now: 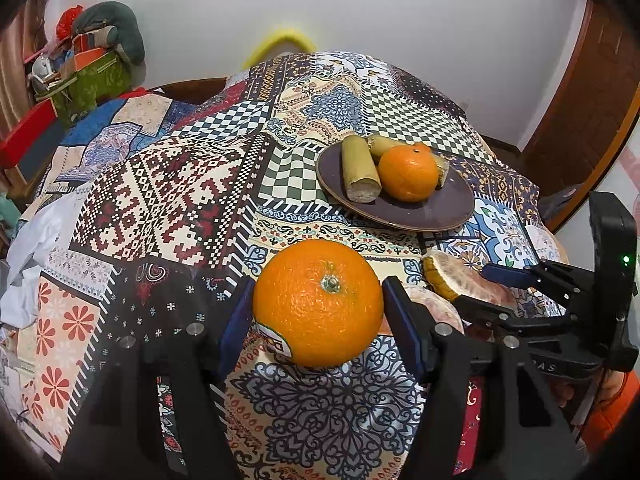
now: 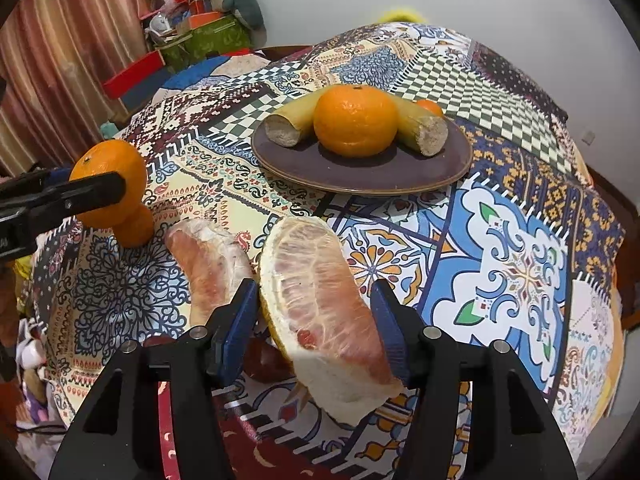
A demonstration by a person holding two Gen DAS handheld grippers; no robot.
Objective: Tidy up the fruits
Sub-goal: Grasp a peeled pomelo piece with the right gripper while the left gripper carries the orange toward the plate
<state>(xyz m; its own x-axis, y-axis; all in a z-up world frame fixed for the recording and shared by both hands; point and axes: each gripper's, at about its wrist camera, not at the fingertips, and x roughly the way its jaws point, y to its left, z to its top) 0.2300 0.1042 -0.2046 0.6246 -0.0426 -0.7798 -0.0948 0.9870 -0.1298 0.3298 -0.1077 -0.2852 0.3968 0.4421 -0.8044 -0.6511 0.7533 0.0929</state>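
My left gripper (image 1: 318,284) is shut on a large orange (image 1: 318,302) with a sticker, held over the patchwork cloth; in the right wrist view it appears at far left (image 2: 108,176), above a second orange (image 2: 136,228). A peeled pomelo segment (image 2: 320,300) with yellow rind stands between the fingers of my right gripper (image 2: 314,286), with a slim gap at the left pad. Another pomelo segment (image 2: 208,264) lies just to its left. The dark plate (image 1: 440,208) (image 2: 360,176) beyond carries an orange (image 2: 354,120), two cut cane pieces (image 2: 290,124) and a small orange (image 2: 430,106).
The patchwork cloth (image 1: 160,200) covers a round table that drops away at every side. Boxes and cloth clutter (image 1: 92,68) stand at the back left against a white wall. A wooden door (image 1: 592,112) is at the right. An orange sleeve (image 1: 612,412) shows behind my right gripper.
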